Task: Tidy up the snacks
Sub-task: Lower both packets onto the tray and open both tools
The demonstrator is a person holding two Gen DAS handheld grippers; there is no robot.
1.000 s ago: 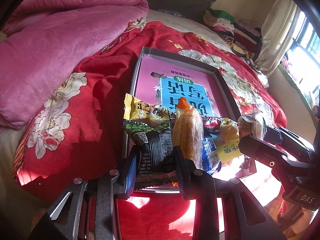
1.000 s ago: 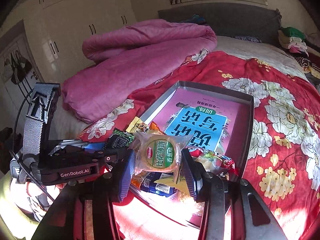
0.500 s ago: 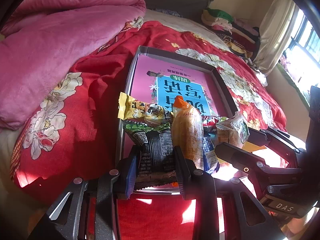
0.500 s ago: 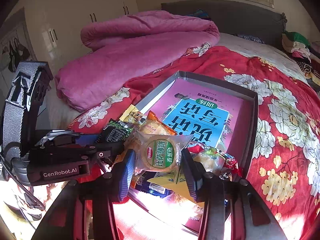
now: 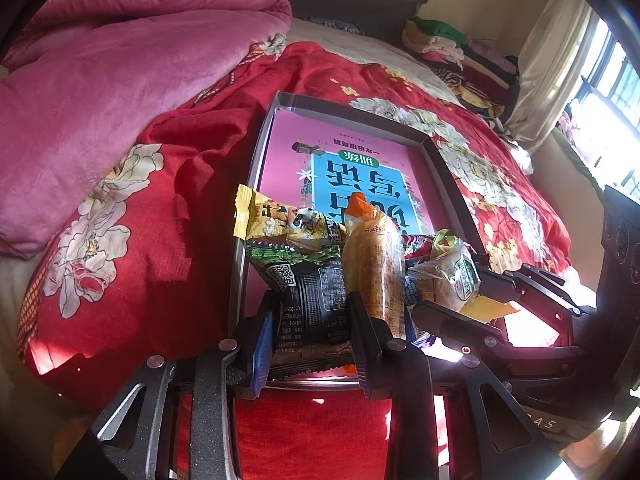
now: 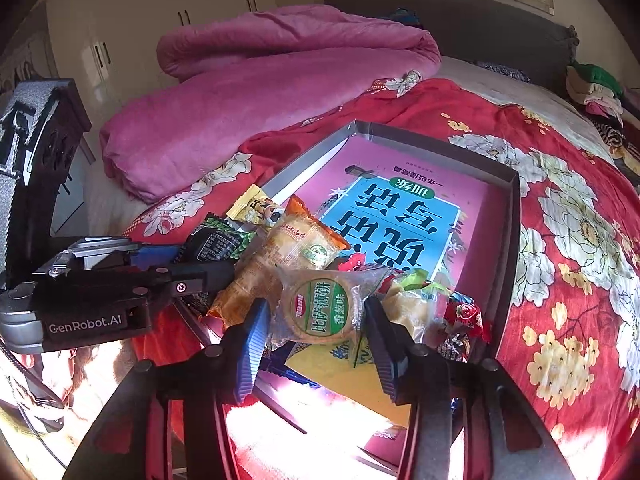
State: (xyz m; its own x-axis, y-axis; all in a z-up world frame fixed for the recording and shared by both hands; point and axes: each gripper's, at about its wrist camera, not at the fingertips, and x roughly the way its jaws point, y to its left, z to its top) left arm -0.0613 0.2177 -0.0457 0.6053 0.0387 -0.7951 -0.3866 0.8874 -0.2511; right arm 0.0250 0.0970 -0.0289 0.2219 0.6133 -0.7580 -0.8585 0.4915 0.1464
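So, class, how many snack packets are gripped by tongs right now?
2. A black packet sits between the left tongs. A round green-labelled biscuit packet sits between the right tongs. The rest lie piled at the tray's near end.

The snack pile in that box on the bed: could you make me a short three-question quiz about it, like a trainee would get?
1. True or false: the right gripper holds a round biscuit pack with a green label between its fingers.
2. Which pack is held by the left gripper? A) the yellow pack B) the black pack C) the orange pack
3. Fill in: the snacks are piled at the near end of a shallow grey box that lies on the red floral ____.

Key: 1 true. 2 B. 3 bedcover.
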